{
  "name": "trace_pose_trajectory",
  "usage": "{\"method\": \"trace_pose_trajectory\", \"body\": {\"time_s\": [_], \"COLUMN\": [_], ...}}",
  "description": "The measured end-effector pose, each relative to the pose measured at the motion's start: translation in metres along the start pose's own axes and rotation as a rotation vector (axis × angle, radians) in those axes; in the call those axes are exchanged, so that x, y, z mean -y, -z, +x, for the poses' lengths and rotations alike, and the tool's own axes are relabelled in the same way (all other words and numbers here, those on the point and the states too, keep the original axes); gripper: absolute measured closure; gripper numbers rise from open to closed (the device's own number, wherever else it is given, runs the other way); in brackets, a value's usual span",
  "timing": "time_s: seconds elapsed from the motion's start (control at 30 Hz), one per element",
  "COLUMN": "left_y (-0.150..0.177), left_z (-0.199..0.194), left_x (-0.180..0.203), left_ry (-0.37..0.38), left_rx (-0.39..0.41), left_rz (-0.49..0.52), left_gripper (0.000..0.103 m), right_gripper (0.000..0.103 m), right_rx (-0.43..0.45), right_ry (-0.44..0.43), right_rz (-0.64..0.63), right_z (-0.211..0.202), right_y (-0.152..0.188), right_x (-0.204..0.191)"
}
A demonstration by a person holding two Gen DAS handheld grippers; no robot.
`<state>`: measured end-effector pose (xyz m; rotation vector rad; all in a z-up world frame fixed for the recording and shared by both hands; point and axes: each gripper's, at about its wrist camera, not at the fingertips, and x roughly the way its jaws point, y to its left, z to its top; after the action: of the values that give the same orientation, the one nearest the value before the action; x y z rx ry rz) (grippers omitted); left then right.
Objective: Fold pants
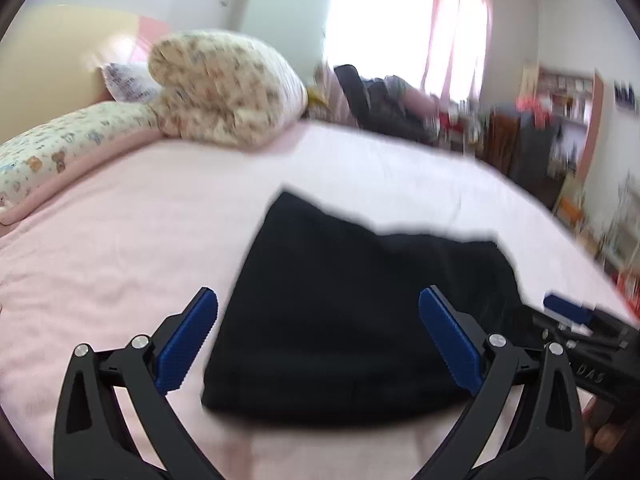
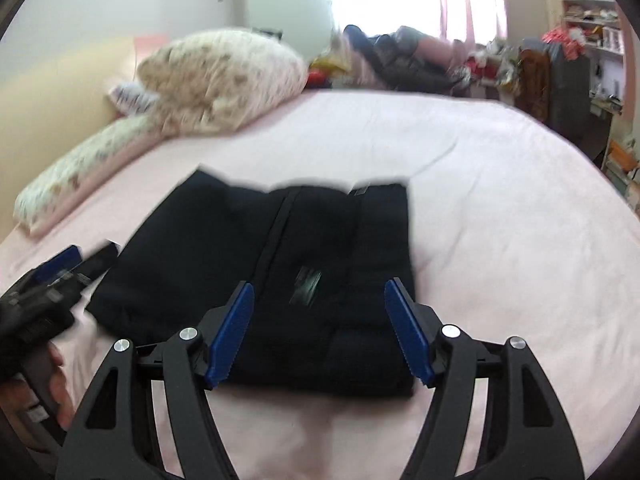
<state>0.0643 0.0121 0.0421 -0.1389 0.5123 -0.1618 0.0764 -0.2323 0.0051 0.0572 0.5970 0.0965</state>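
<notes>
- The pants (image 2: 272,280) lie on the bed (image 2: 500,208) as a compact black stack, several layers deep, roughly square, with a straight thick fold at the near edge. A seam runs near to far down the middle and a small pale label shows on top.
- Judging by the shape, the folding looks nearly or fully done; what remains is at most a tidy-up of the far edge, which is uneven, its far-left corner standing out past the rest.
- The right gripper (image 2: 320,332) hovers over the near right half of the stack, jaws released and wide, nothing between them.
- The left gripper (image 1: 318,344) hovers over the near left part, jaws likewise spread and empty, one finger over the pink sheet, the other over the cloth.
- To finish well: if one more fold is wanted, each gripper should take a near corner through all the layers, not just the top one, then both lift together and carry it level to the far edge.
- Otherwise, press the far-left corner flat and leave the stack alone; dragging would pull the layers apart.
- Pillows (image 1: 224,88) sit at the far left, well apart from the pants, so the work area is free.
- Both pictures are motion-blurred, so fine creases cannot be judged.
</notes>
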Motion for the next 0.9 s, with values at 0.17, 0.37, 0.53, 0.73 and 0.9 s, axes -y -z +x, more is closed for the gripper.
{"method": "trace_pose_trajectory", "body": {"time_s": [0.17,0.37,0.53,0.73,0.9], "left_y": [-0.026,0.008,0.006,0.001,0.022], "left_z": [0.046,0.09,0.082,0.045,0.046], "left_x": [0.008,0.019,0.014,-0.01,0.011], "left_ry": [-0.002,-0.054,-0.023,0.149,0.093], "left_rx": [-0.152,-0.309,-0.301,-0.34,-0.347], "left_rz": [0.066,0.205,0.19,0.024,0.154], "left_gripper": [0.002,0.002,0.002,0.002,0.002], "right_gripper": [0.033,0.033,0.033,0.033,0.032], "right_rx": [-0.077,-0.315,-0.254,-0.153,-0.187], "right_ry": [-0.036,-0.018,-0.048,-0.151,-0.038], "right_rz": [0.019,0.022,0.044,0.022,-0.177], "right_z": [0.029,0.092,0.082,0.022,0.028], "right_y": [-0.039,-0.02,-0.016,0.002,0.038], "right_x": [0.01,0.014,0.021,0.018,-0.008]}}
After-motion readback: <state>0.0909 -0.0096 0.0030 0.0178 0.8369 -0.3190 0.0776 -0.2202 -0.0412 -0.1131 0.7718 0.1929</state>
